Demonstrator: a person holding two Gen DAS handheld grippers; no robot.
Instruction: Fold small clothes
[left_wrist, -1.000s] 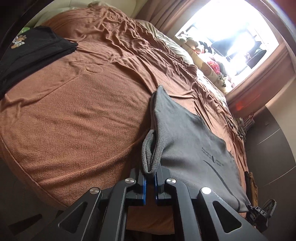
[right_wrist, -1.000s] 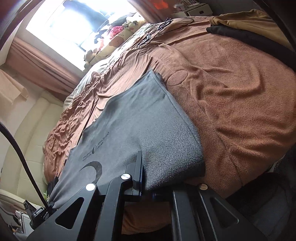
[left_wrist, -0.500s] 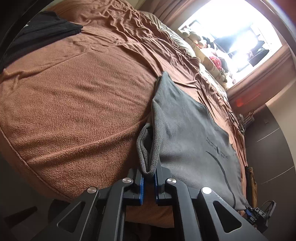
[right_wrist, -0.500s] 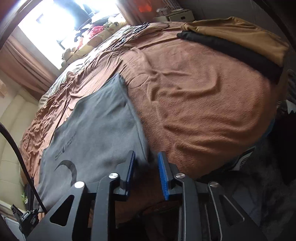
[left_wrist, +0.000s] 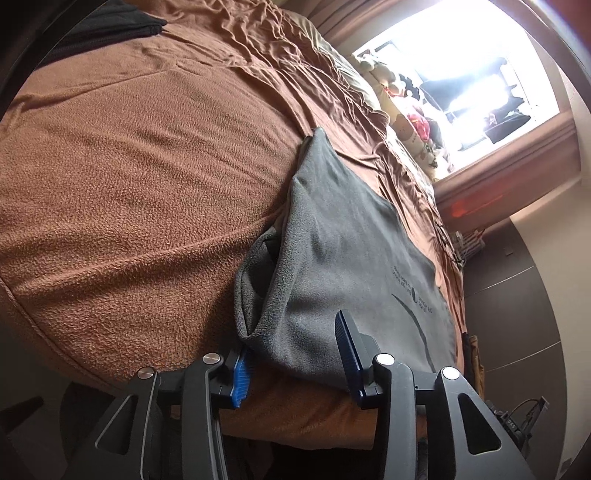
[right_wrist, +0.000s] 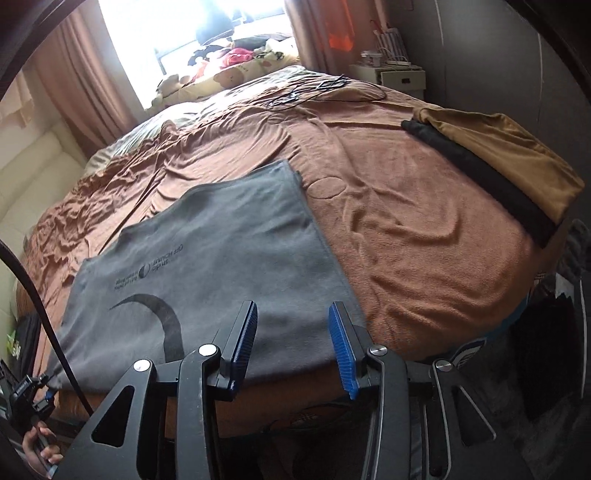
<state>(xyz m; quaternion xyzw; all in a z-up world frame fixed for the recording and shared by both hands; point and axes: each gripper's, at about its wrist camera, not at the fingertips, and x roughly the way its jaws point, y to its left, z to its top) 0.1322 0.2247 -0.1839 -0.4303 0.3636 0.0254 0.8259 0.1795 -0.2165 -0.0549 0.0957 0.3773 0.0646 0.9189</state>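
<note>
Left wrist view first: the left hand-held gripper (left_wrist: 293, 354) is opening, its 2 blue pads (left_wrist: 239, 376) spreading to either side of the near corner of the grey garment (left_wrist: 343, 258) and no longer pressing it. That corner is slumping in a loose doubled flap right at the edge of the bed (left_wrist: 129, 166), likely because the cloth is being let go here so the fold can settle flat. 1 grey garment is lying here, printed side up, and 1 black garment (left_wrist: 107, 22) is sitting far off at the top corner, well apart, probably waiting or already done.

Right wrist view now: the right hand-held gripper (right_wrist: 293, 345) is also opening, 2 blue pads (right_wrist: 341, 347) apart, hovering above the garment's near hem with nothing pinched between them. The grey garment (right_wrist: 221, 240) is lying smooth and squared along the bed edge. Off to the right, 2 more pieces are resting stacked: 1 mustard garment (right_wrist: 506, 155) over 1 black strip of cloth (right_wrist: 480, 173), seemingly a pile kept clear of the working area.
</note>
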